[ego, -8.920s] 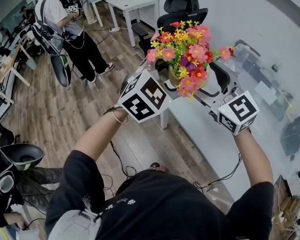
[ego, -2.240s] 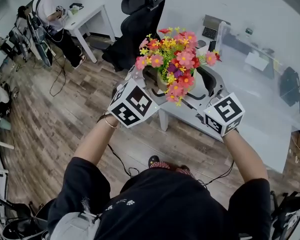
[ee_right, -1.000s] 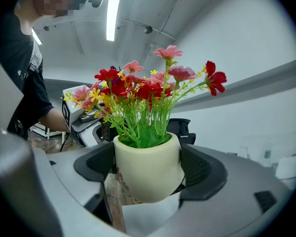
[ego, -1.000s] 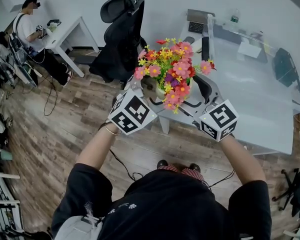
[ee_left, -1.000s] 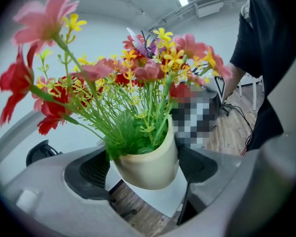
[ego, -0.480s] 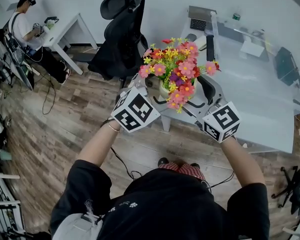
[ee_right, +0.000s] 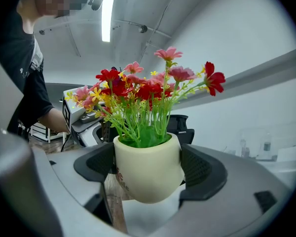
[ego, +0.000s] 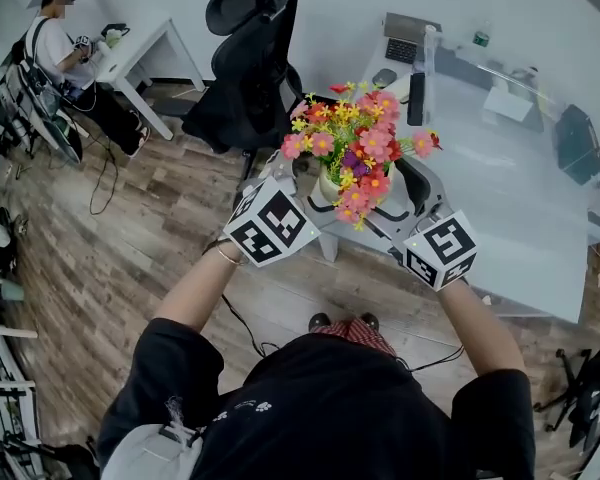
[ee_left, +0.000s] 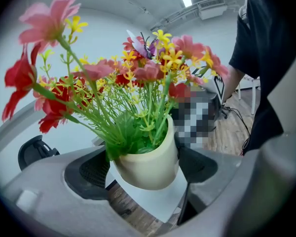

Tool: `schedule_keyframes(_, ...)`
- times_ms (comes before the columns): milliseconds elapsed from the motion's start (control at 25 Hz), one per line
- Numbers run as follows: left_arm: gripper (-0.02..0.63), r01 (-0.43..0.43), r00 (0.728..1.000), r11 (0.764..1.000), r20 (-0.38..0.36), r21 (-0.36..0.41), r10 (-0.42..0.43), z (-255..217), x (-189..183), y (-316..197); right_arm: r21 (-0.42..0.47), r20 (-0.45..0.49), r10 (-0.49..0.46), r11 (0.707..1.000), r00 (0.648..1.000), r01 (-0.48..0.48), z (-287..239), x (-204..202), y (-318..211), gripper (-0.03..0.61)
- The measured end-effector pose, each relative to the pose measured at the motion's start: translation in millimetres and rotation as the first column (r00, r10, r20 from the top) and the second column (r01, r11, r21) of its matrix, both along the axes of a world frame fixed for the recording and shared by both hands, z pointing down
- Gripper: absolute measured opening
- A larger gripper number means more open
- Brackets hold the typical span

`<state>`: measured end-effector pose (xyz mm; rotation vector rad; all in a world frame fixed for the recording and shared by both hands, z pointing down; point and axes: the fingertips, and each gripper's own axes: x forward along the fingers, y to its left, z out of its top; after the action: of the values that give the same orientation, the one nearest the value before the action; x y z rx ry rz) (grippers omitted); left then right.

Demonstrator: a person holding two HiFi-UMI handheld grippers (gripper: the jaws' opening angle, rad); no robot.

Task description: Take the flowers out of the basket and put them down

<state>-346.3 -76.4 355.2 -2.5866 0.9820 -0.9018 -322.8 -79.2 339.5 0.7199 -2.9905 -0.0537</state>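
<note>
Item: artificial flowers (ego: pixel 360 143), pink, red and yellow blooms on green stems, set in a cream pot (ego: pixel 329 183). Location: held in the air in front of the person, over the wooden floor (ego: pixel 110 248) and just at the near edge of the pale tabletop (ego: pixel 520 218); the pot rests on nothing. Hold: the left tool (ee_left: pixel 144 168) has its jaws closed against two opposite sides of the pot, and the right tool (ee_right: pixel 147 174) clamps the same pot from the other side, pads pressed to its wall. Orientation: long axis runs from pot base to blooms, roughly upright with blooms uppermost; the left gripper view shows a slight lean. Task status: no basket appears in any view, so the lifting-out reads as done; the flowers are clear of any container but not yet put down. Remaining, as judged: carry the pot over a bare part of the tabletop, lower it until the base sits flat, then open both tools. Surroundings: a black office chair (ego: pixel 245 78) stands beyond the flowers, well apart from the pot.
</note>
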Motion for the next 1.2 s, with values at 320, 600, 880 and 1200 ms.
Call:
schedule_keyframes(320,0.442,0.058,0.998,0.998,0.004,0.005,-0.058,-2.0,5.1,5.5,0.003,0.019,-0.066,0.998,0.998,0.066,-1.3,4.5,4.0,0.419)
schedule_keyframes(600,0.442,0.113,0.993,0.994,-0.021,0.003,-0.113,-1.8,7.3,10.7,0.008,0.027,-0.124,0.992,0.992,0.124,-1.1,6.6,8.0,0.419)
schedule_keyframes(880,0.442,0.094,0.996,0.995,-0.002,0.029,-0.094,-5.7,-3.1,9.4,0.033,0.03,-0.098,0.995,0.995,0.097,-5.3,-2.9,7.7,0.419)
schedule_keyframes(1200,0.442,0.023,1.0,1.0,-0.001,0.006,-0.023,-0.7,-17.8,4.5,0.004,0.035,-0.03,1.0,0.999,0.03,0.0,-17.9,3.8,0.419)
